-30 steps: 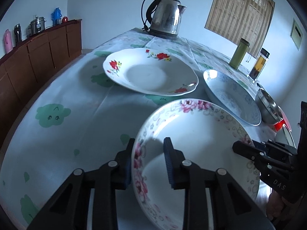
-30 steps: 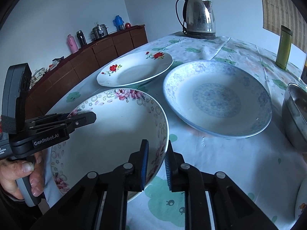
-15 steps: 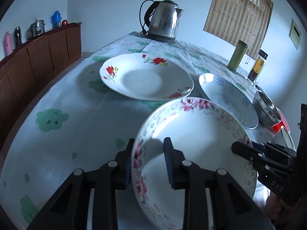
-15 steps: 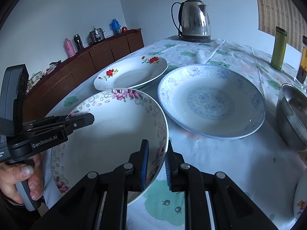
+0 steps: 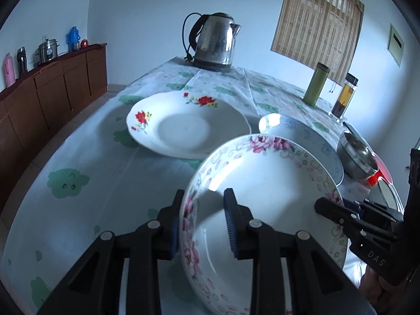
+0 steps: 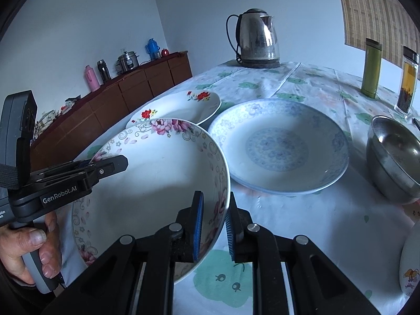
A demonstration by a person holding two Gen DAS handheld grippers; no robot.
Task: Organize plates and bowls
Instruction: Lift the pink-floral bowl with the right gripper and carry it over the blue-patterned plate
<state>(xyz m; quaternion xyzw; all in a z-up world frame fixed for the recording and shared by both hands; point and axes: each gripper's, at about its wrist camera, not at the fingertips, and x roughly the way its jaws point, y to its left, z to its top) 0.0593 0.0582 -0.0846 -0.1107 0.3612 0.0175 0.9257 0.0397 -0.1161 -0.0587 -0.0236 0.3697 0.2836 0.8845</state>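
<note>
A white bowl with pink flowers [image 5: 262, 197] [image 6: 157, 183] is held between both grippers, tilted above the tablecloth. My left gripper [image 5: 203, 197] is shut on its left rim, one pad inside and one outside. My right gripper [image 6: 214, 197] is shut on the opposite rim. Each gripper shows in the other's view: the left gripper [image 6: 115, 162] with a hand on its handle, the right gripper [image 5: 323, 206] at the bowl's far edge. Beyond the bowl lie a white plate with red flowers [image 5: 189, 126] [image 6: 178, 105] and a blue-patterned plate [image 6: 278, 147] [image 5: 309, 136].
A steel bowl [image 6: 393, 157] sits right of the blue plate, and another plate's edge [image 6: 409, 262] shows at the lower right. A kettle [image 6: 258, 39], a green flask [image 6: 371, 68] and a tea bottle [image 6: 407, 78] stand at the back. A wooden sideboard [image 5: 52, 92] runs along the left.
Both grippers have tipped upward a little with the bowl still gripped, so the plates and kettle sit lower in both views. Neither grip has changed.
</note>
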